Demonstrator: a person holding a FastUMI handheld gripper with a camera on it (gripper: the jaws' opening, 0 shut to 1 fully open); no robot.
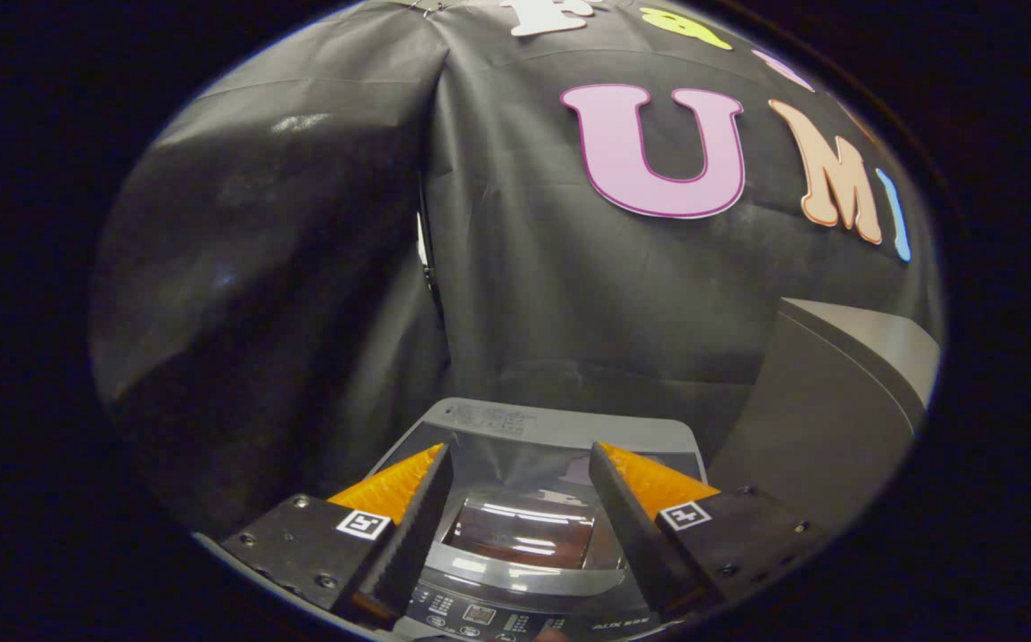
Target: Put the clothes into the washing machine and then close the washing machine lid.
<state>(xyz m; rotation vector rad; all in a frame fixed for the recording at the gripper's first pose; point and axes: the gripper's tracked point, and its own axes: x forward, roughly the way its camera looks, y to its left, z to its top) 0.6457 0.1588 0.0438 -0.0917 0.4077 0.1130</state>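
glass lid [520, 526]: appears shut, window between and below fingers
washing machine [560, 426]: just ahead, below claw
gripper [520, 468]: wide open, holds nothing
clothes: can't see any
tip: verify lid seated flat

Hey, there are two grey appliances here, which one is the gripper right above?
The washing machine with the glass lid and control panel, seen between the open gripper's fingers. The other, a plain grey box, stands farther off beside it.
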